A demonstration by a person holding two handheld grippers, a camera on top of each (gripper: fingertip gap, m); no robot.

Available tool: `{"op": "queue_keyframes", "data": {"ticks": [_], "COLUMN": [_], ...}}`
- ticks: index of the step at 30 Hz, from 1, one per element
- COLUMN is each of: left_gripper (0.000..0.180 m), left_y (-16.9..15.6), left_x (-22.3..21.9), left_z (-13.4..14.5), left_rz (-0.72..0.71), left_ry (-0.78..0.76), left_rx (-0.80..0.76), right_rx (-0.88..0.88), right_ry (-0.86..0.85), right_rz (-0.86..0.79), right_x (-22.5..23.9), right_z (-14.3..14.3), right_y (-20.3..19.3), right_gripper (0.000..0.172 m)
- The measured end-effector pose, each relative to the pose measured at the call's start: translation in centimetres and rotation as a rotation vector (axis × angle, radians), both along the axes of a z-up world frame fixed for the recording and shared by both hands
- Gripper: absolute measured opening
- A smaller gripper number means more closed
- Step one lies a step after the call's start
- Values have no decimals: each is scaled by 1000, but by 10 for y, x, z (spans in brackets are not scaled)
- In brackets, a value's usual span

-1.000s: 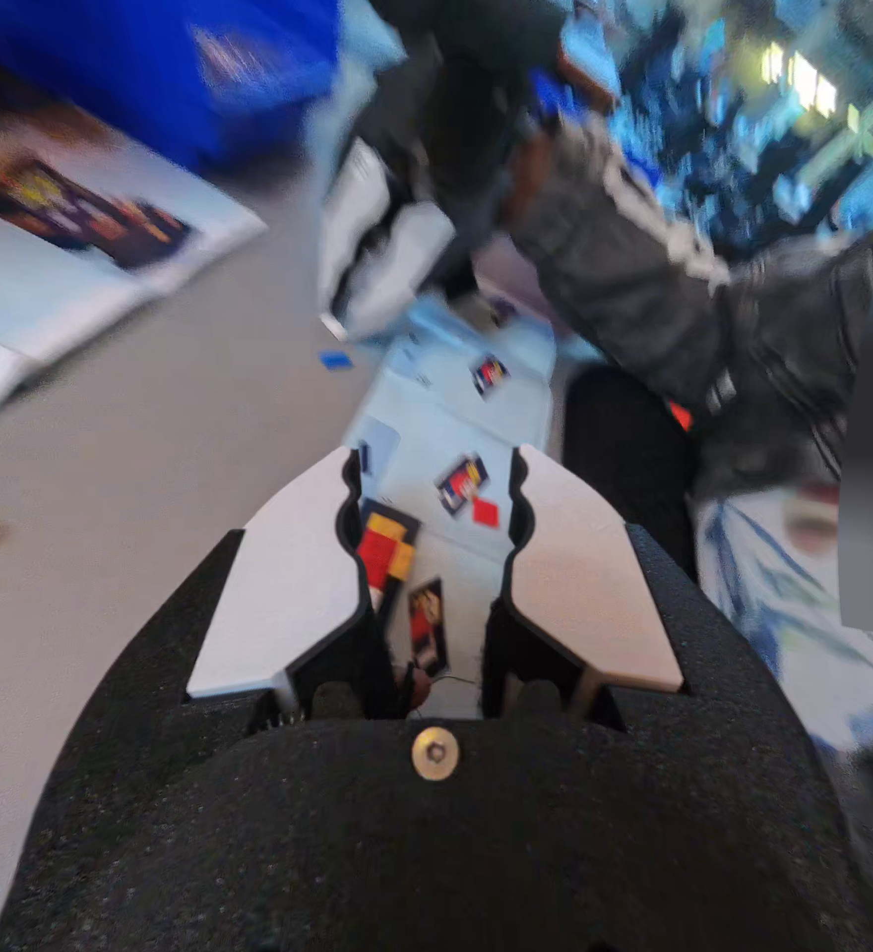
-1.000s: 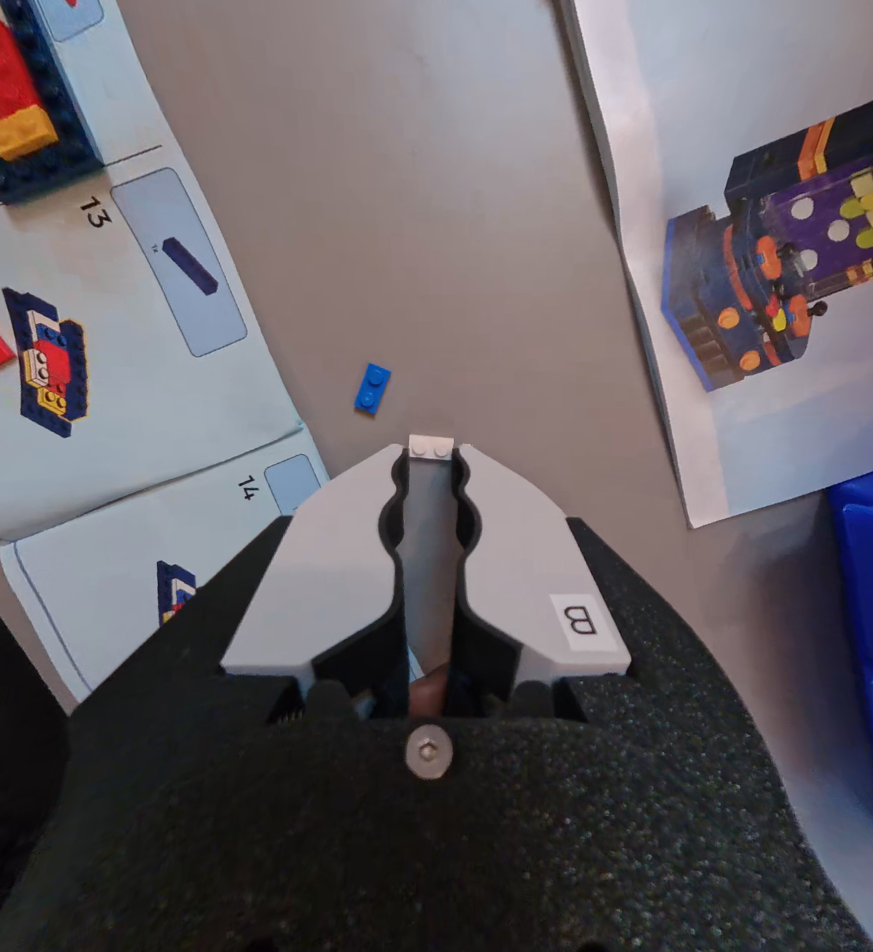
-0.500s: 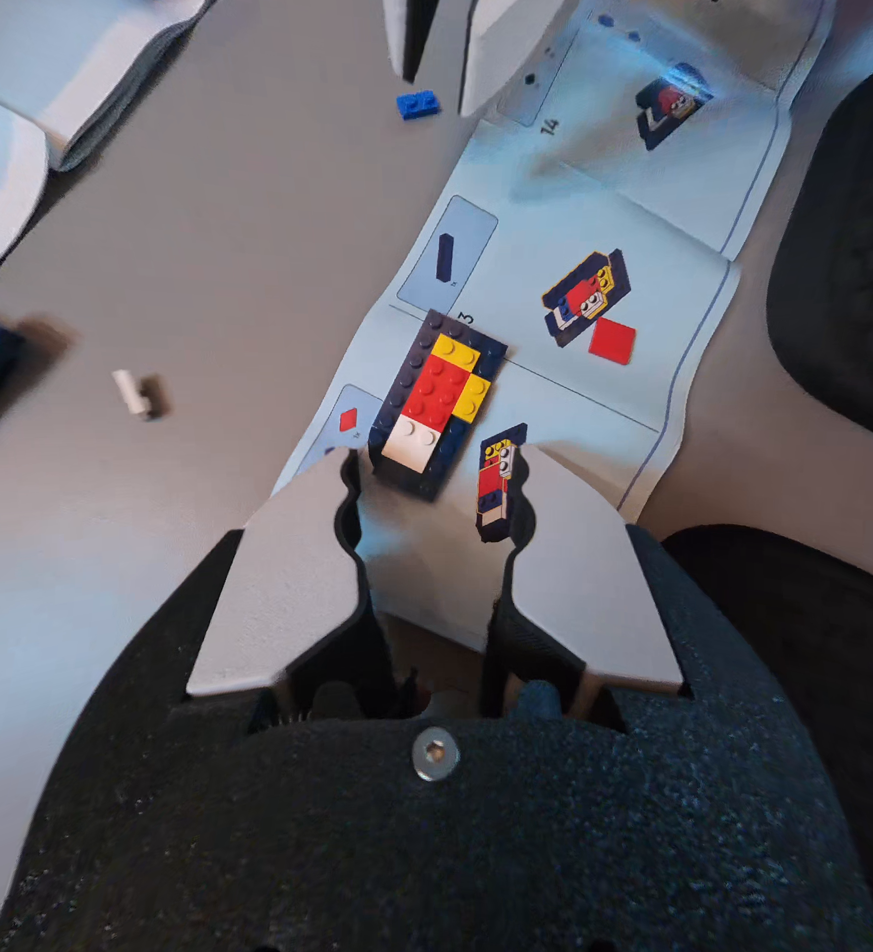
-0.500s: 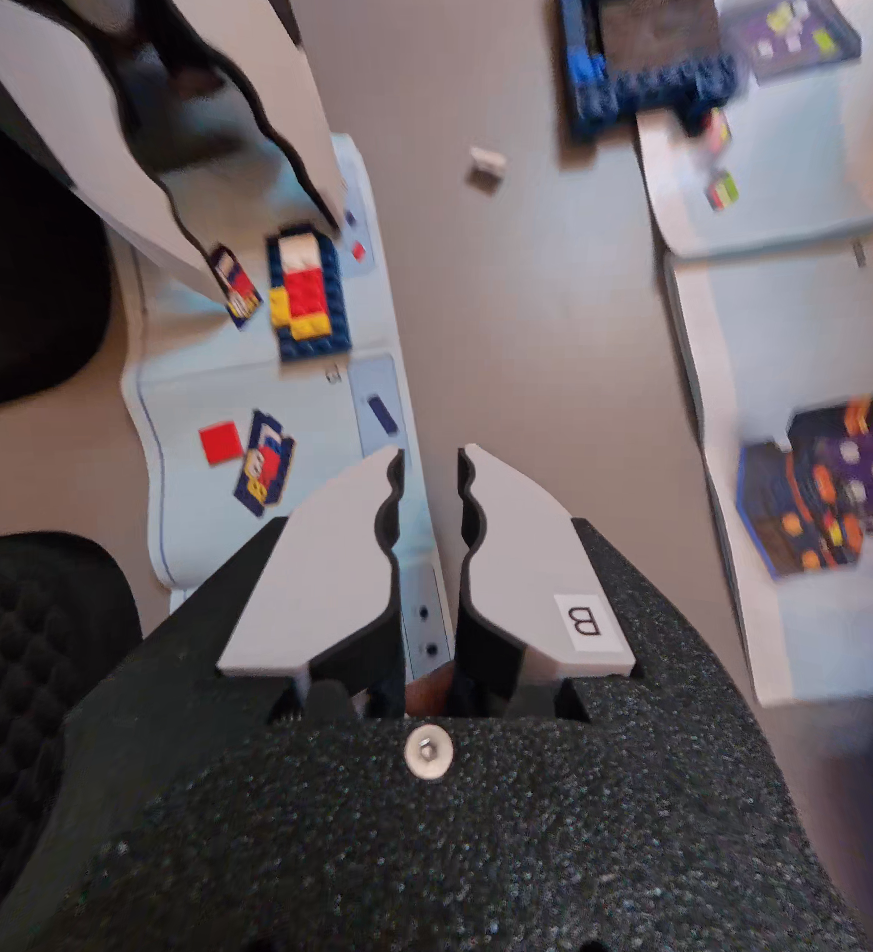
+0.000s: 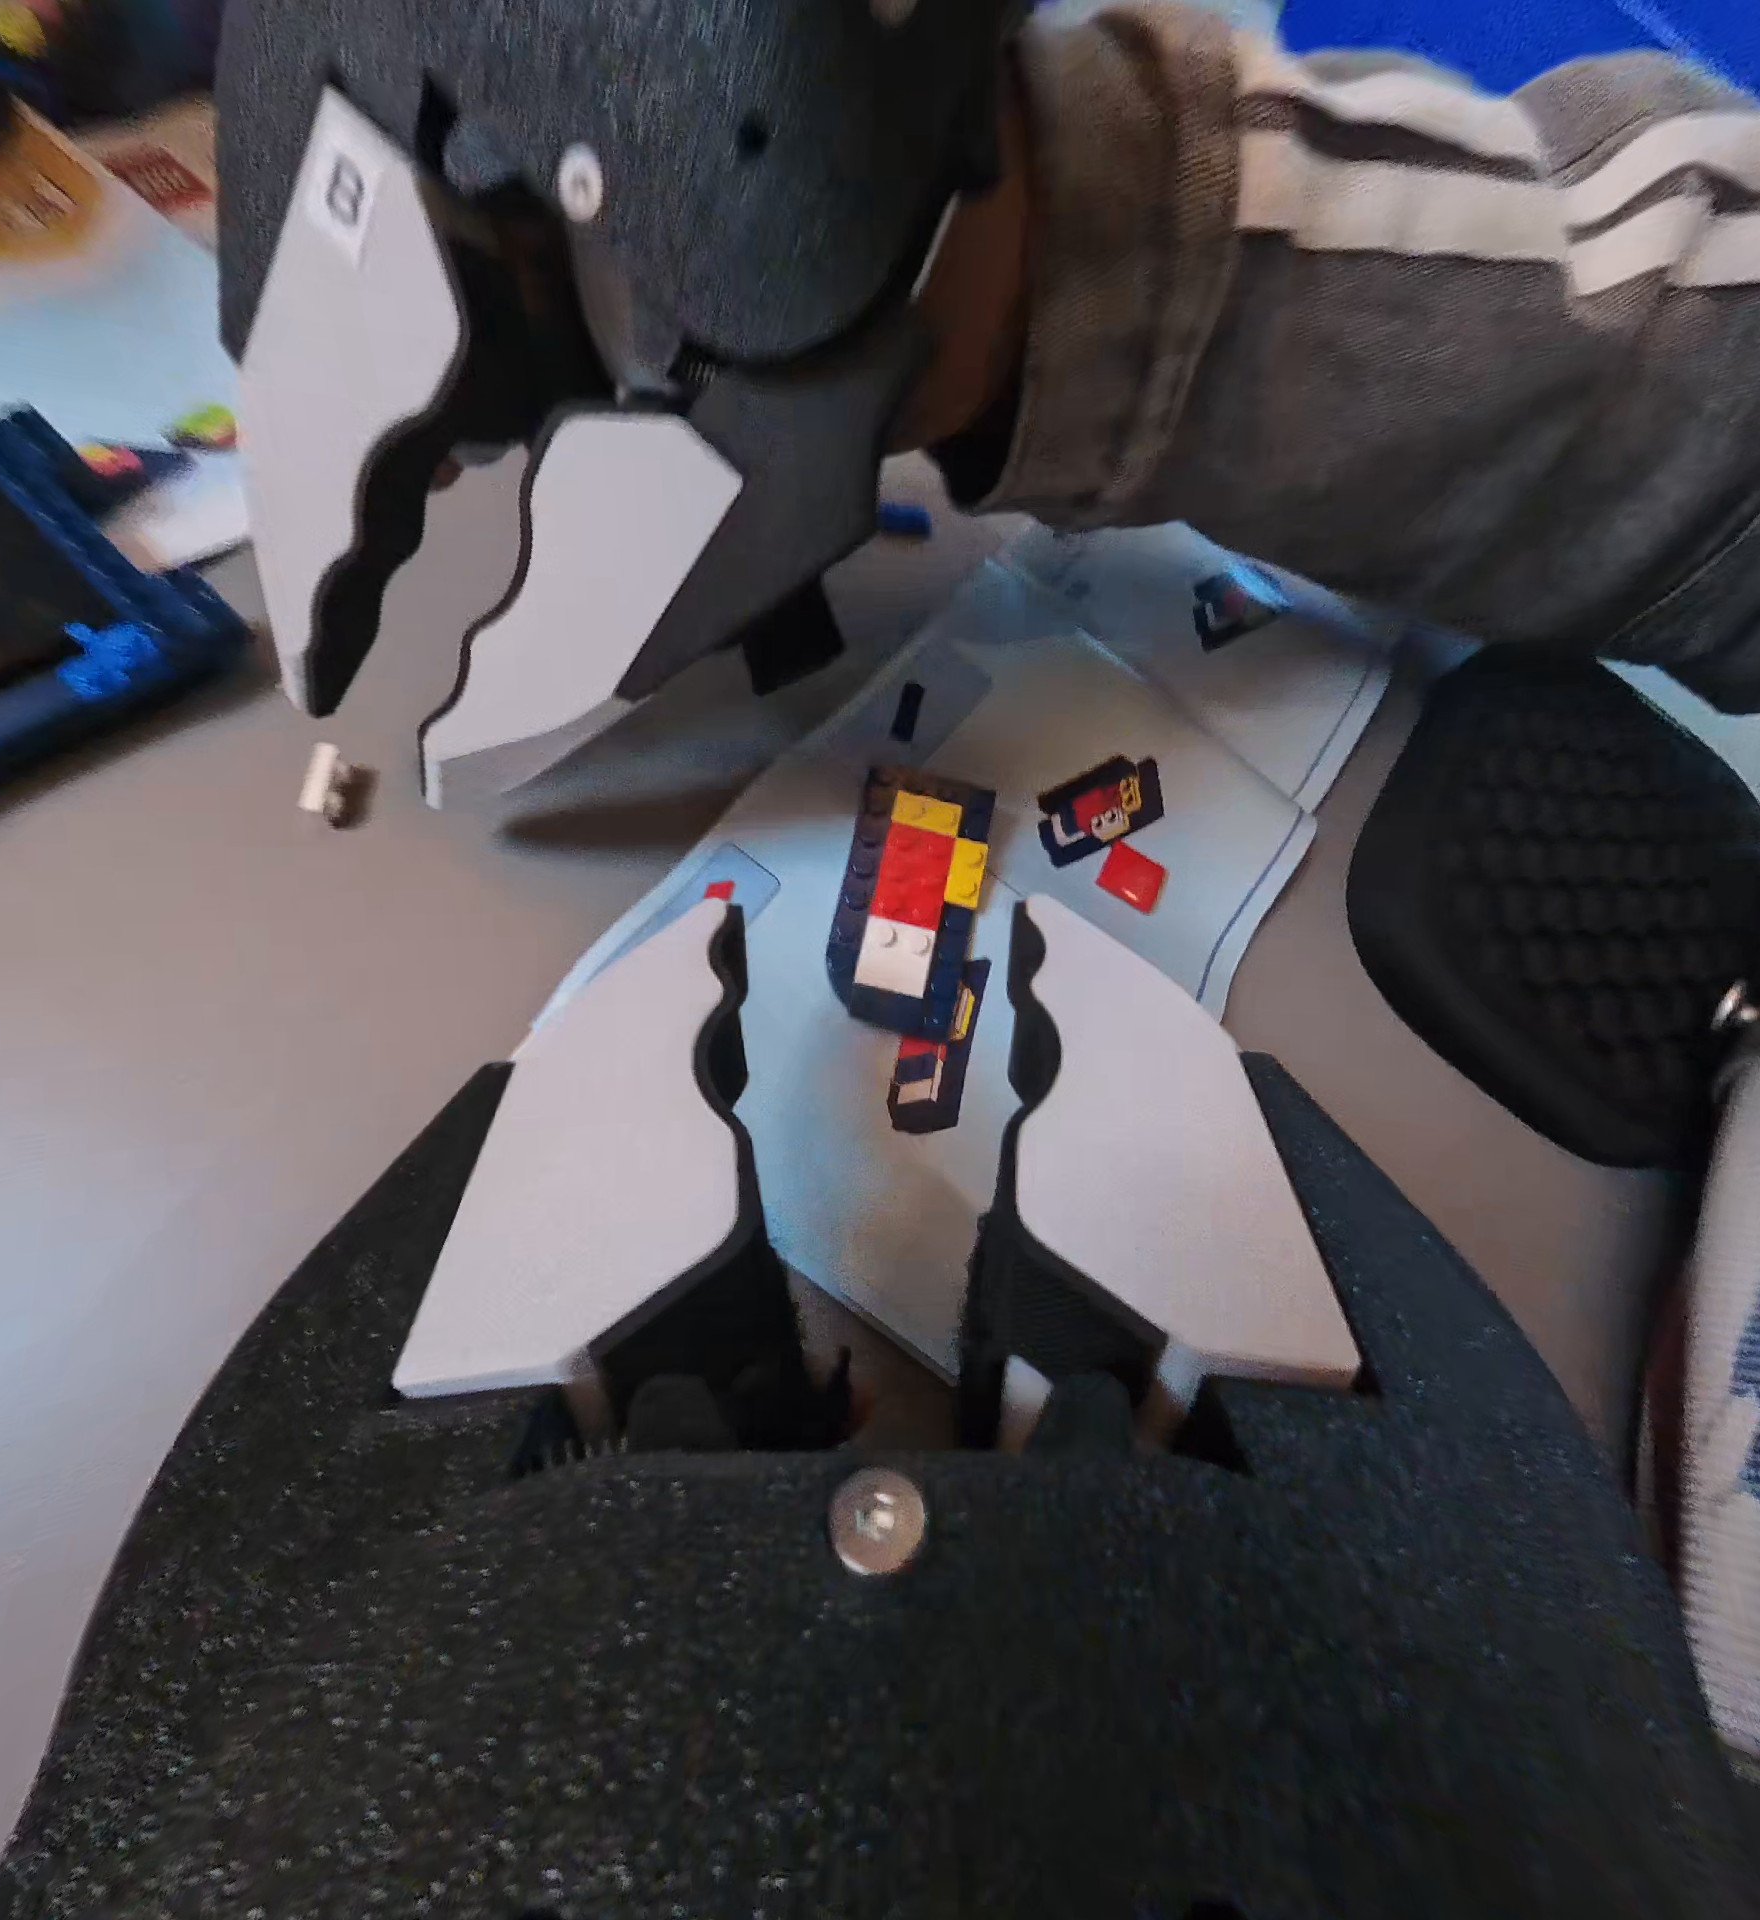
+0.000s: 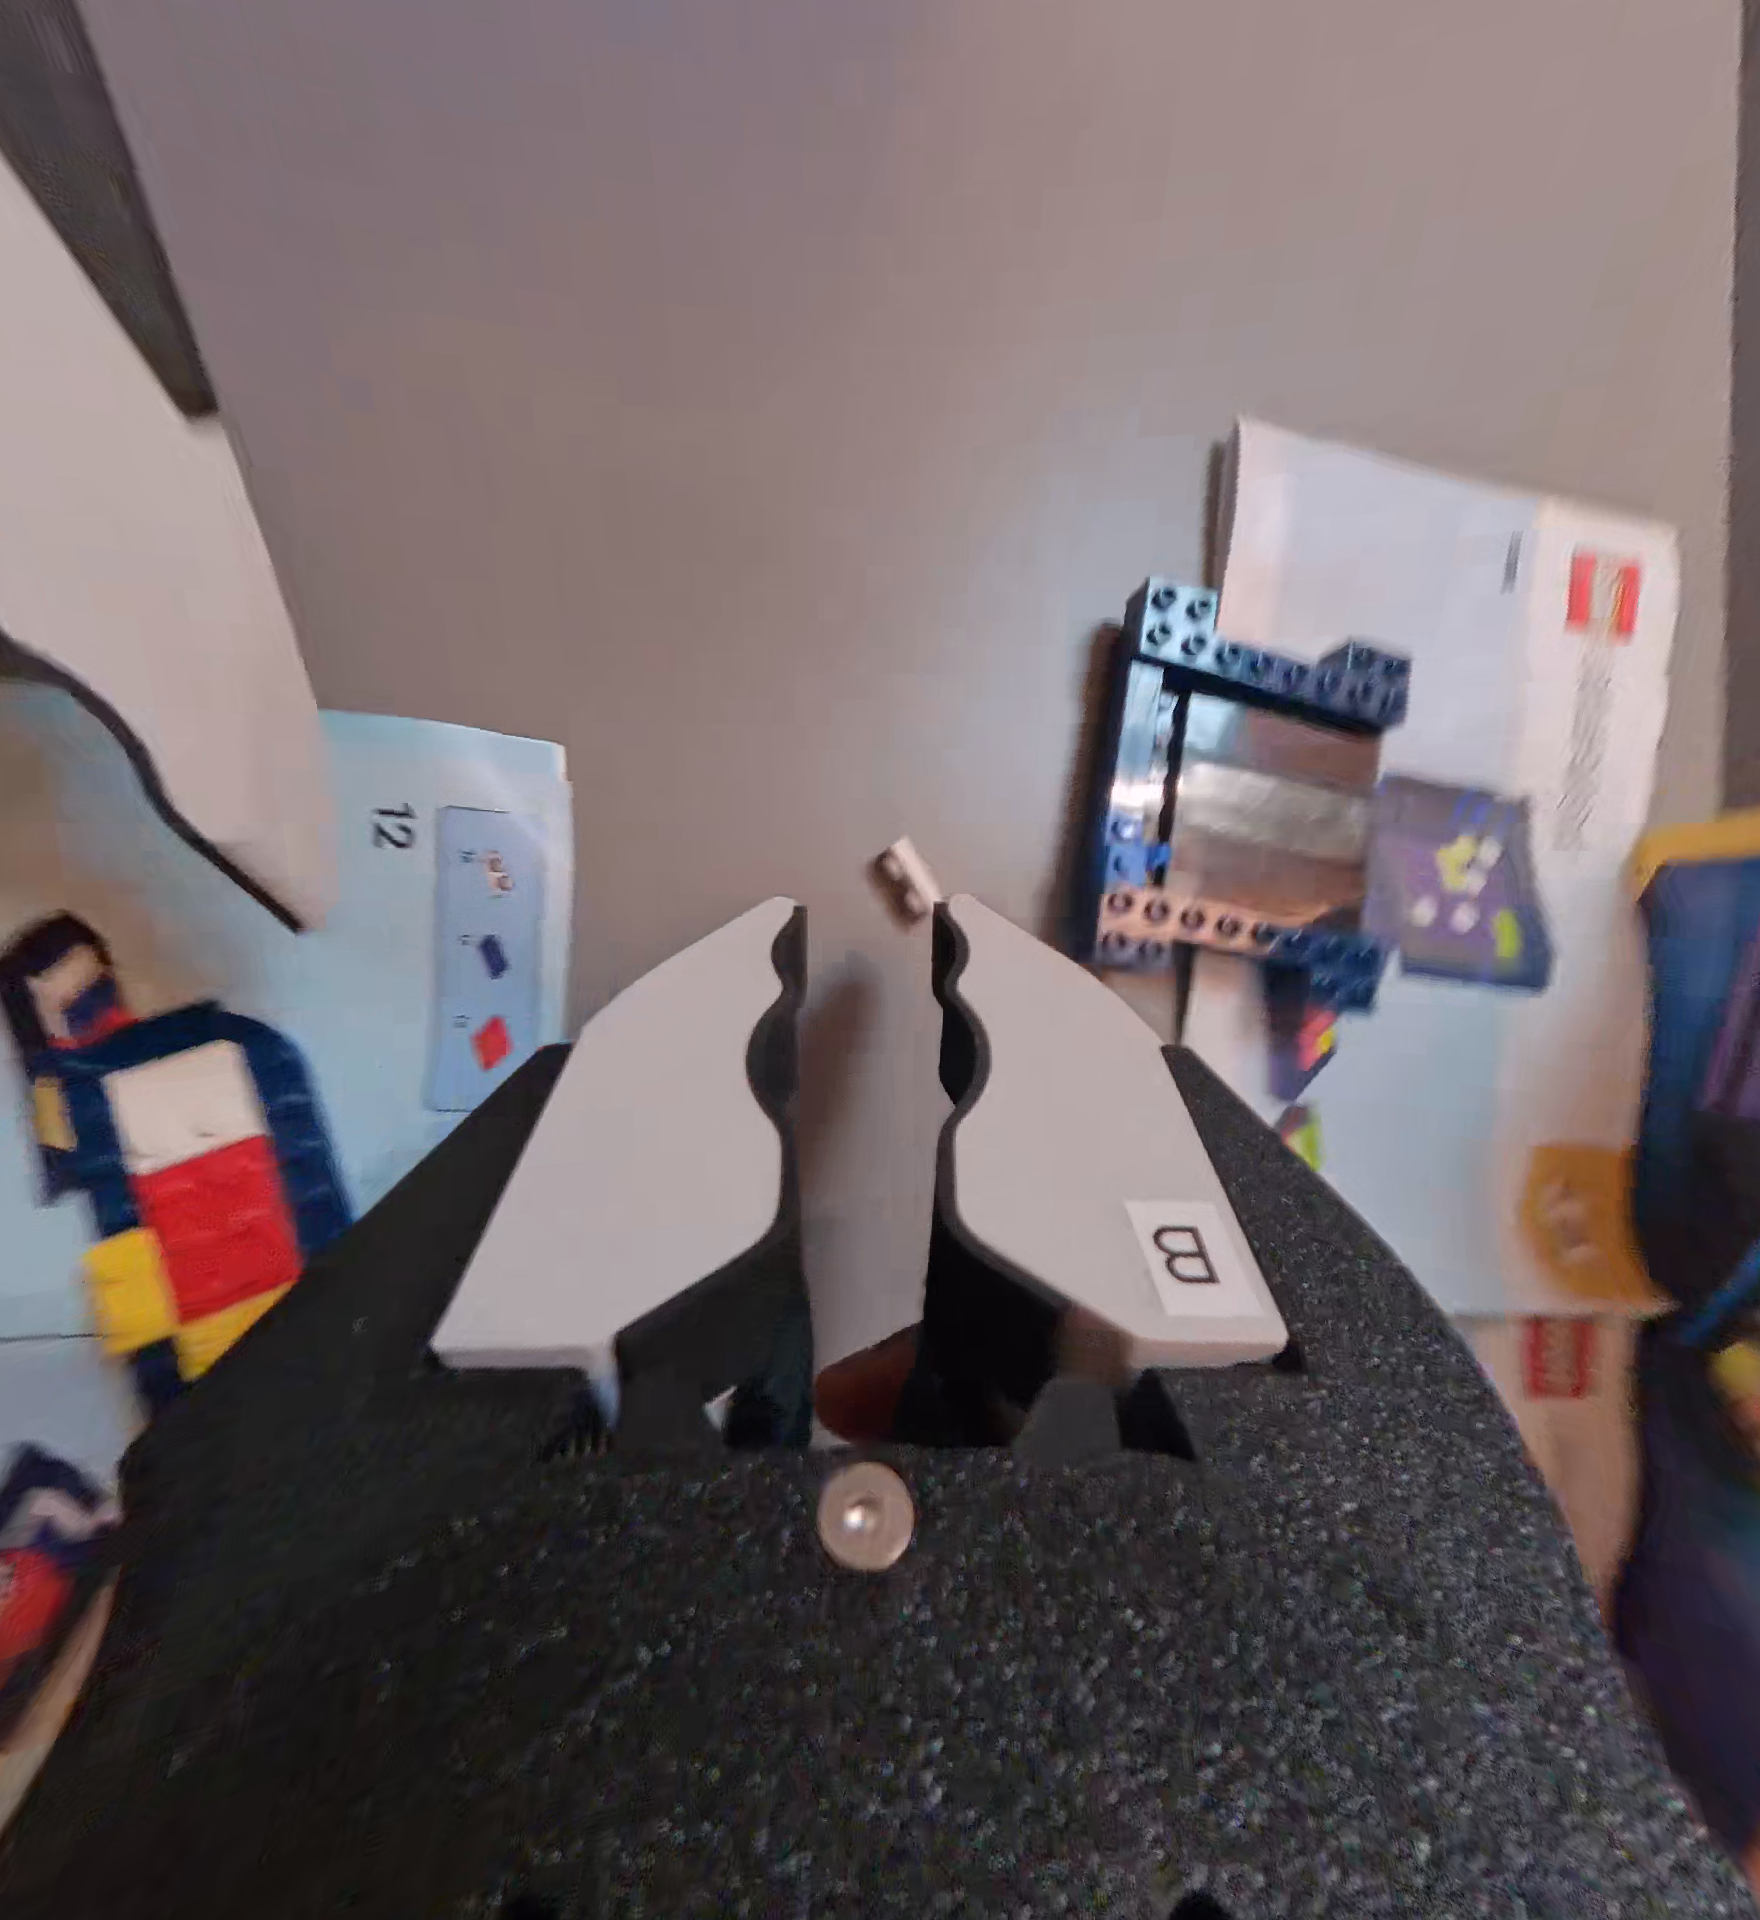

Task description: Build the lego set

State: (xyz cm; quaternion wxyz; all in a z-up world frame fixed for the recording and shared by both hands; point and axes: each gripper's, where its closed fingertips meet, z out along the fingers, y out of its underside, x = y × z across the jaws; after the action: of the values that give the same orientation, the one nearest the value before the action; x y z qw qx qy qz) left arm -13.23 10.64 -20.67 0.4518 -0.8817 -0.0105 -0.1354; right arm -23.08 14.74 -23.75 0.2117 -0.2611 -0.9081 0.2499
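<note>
My left gripper [image 5: 874, 914] is open and empty above the light blue instruction sheet [image 5: 1073, 717]. A dark blue plate with yellow, red and white bricks on it [image 5: 912, 894] lies on the sheet between and just ahead of the fingertips, and neither pad touches it. My right gripper [image 6: 871, 912] is open and empty. A small white brick [image 6: 902, 878] lies on the grey table just ahead of its right fingertip. In the left wrist view the right gripper [image 5: 372, 738] hangs tips down just above that brick [image 5: 330, 784]. The brick plate also shows in the right wrist view [image 6: 195, 1184].
A red tile [image 5: 1130, 878] lies on the sheet. A dark blue brick frame [image 6: 1260, 790] sits on white booklets [image 6: 1427, 623] at the right. A small blue plate [image 5: 902, 520] lies farther back. A person's striped sleeve [image 5: 1375, 364] and a black mesh pad [image 5: 1551, 894] are close.
A second ago a small white piece sat at my right gripper's tips; now they are bare and wider apart, and the gripper has swung over to the white brick. My left jaws have narrowed slightly.
</note>
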Motion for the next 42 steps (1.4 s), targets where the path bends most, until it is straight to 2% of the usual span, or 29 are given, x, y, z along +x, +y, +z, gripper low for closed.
{"op": "queue_keyframes", "data": {"ticks": [2, 4, 5, 6, 8, 10, 13, 15, 18, 21, 25, 31, 35, 37, 39, 42], "left_gripper": [49, 50, 50, 50, 53, 54, 59, 59, 52, 44, 38, 17, 15, 15, 15, 15], "left_y": [0, 2, 3, 5, 7, 4, -3, -7, -7, -8, -9, -14, -17, -19, -22, -26], "left_x": [-2, -5, -6, -8, -21, -37, -44, -38, -11, 17, 38, 56, 65, 66, 60, 46], "left_z": [7, 12, 14, 16, 22, 34, 60, 81, 105, 113, 111, 113, 115, 117, 120, 116], "left_rz": [26, 51, 64, 81, 152, 239, 295, 299, 222, 134, 79, 39, 13, 33, 100, 204], "left_ry": [24, 40, 45, 54, 115, 246, 455, 580, 709, 714, 709, 771, 749, 769, 834, 1051], "left_rx": [53, 109, 140, 171, 242, 343, 488, 601, 712, 758, 765, 753, 763, 770, 758, 666], "right_rx": [74, 77, 67, 42, -59, -381, -1102, -1456, -1643, -1770, -1803, -1803, -1754, -1657, -1474, -1080], "right_ry": [15, -22, -54, -80, -152, -257, -399, -462, -506, -484, -477, -495, -435, -323, -155, 215], "right_rz": [66, 123, 141, 151, 114, 46, -35, -88, -104, -101, -62, -40, -34, -64, -129, -205], "right_x": [-8, -10, -10, -10, -4, 11, 36, 54, 87, 108, 132, 155, 165, 164, 160, 157], "right_z": [-2, -8, -13, -16, -14, 8, 85, 119, 131, 144, 151, 148, 149, 147, 141, 141], "right_y": [3, -1, -3, -5, -7, -23, -43, -42, -52, -55, -65, -76, -79, -79, -76, -70], "right_gripper": [23, 21, 20, 5, 5, 5, 5, 5, 4, 4, 5, 4, 5, 9, 27, 23]}}
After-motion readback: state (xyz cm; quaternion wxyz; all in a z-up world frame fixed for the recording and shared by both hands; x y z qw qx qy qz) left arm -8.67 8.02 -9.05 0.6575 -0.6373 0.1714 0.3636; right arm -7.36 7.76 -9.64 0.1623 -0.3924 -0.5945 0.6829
